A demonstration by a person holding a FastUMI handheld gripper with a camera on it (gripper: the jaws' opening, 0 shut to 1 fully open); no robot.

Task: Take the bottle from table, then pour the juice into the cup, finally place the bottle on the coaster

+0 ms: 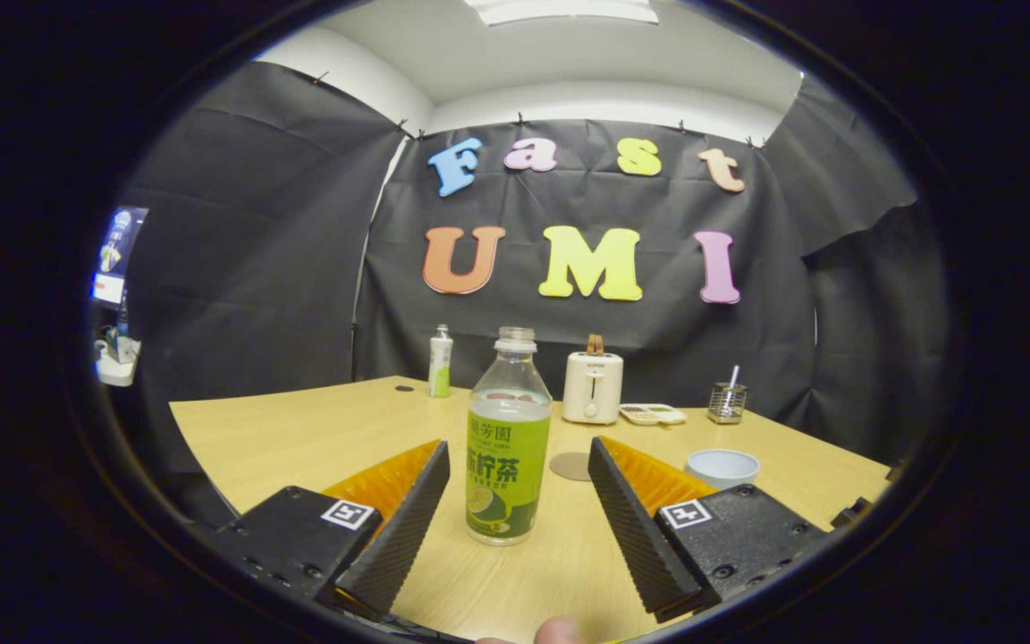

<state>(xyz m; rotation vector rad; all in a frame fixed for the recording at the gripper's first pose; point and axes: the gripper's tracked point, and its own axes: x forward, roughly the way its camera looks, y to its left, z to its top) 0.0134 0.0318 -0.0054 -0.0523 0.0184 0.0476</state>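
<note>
Standing upright on the table (300, 429), the bottle (507, 447) sits centred between the fingers of the gripper (519, 465), which are spread wide, neither touching it.

The bottle (508, 438) is standing upright on the counter (300, 438), between the spread fingers of the claw (515, 461) and touching neither. The coaster (571, 466) is lying at 1 o'clock behind it, the cup (722, 468) at 2 o'clock, and the toaster (593, 385) farther back.
</note>
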